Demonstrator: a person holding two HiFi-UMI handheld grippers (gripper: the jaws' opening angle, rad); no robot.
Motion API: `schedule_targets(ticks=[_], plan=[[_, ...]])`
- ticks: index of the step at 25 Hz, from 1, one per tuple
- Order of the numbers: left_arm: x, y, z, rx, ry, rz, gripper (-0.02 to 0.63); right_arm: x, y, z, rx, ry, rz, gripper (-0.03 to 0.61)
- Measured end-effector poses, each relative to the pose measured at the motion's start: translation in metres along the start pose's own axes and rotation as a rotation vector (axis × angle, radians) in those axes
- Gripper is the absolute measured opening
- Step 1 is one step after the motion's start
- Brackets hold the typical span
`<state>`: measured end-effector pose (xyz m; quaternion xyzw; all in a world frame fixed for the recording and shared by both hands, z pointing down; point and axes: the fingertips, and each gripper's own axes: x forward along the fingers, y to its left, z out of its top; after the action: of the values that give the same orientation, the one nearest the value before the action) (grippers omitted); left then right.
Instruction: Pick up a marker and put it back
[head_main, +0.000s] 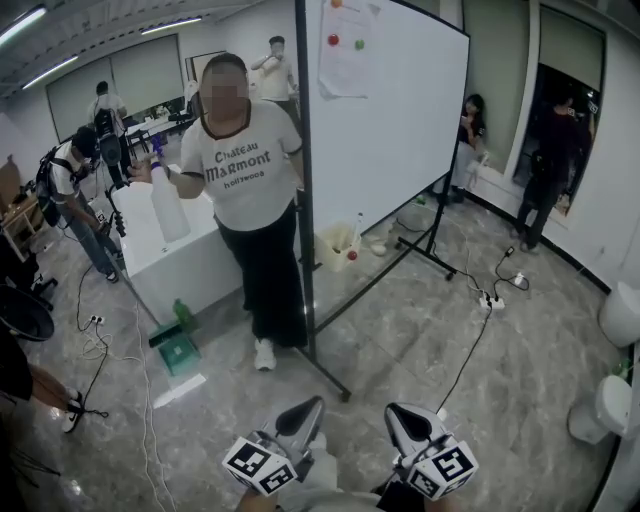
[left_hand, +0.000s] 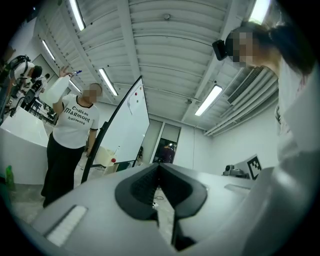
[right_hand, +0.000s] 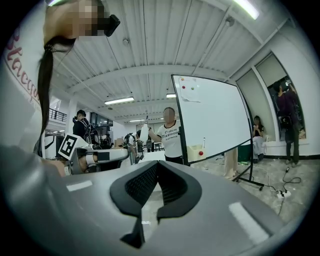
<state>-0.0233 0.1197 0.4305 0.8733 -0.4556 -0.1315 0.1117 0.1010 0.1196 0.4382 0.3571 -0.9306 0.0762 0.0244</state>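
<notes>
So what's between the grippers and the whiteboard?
In the head view, just floor, crossed by the whiteboard stand's foot on the left and a black cable on the right.

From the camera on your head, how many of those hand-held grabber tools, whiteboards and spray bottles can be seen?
grippers: 2, the left gripper and the right gripper
whiteboard: 1
spray bottle: 1, held by the person in the white T-shirt
total: 4
</notes>
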Motion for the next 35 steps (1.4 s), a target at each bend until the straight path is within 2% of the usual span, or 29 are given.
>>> schedule_targets(ticks=[9,15,20,29,32,35], plan=[[0.066,0.051,0.011,-0.016,-0.014,-0.029,0.0,0.059,-0.047,0.005,-0.003,0.034,0.003,0.002],[0.13,0.091,0.038,0.009,-0.016,-0.091,0.0,0.12,-0.095,0.034,-0.007,0.018,-0.032,0.002],[0.167,0.128,0.062,0.021,-0.035,-0.107,0.0,0.175,-0.125,0.058,-0.038,0.007,-0.058,0.002],[0.225,0.177,0.056,0.018,0.01,-0.067,0.0,0.256,-0.194,0.072,-0.054,0.025,-0.041,0.002],[0.245,0.189,0.056,0.031,0.012,-0.036,0.0,0.286,-0.219,0.071,-0.045,0.054,0.003,0.088],[0.266,0.204,0.059,0.04,-0.002,0.014,0.0,0.321,-0.245,0.07,-0.036,0.082,0.057,0.106]])
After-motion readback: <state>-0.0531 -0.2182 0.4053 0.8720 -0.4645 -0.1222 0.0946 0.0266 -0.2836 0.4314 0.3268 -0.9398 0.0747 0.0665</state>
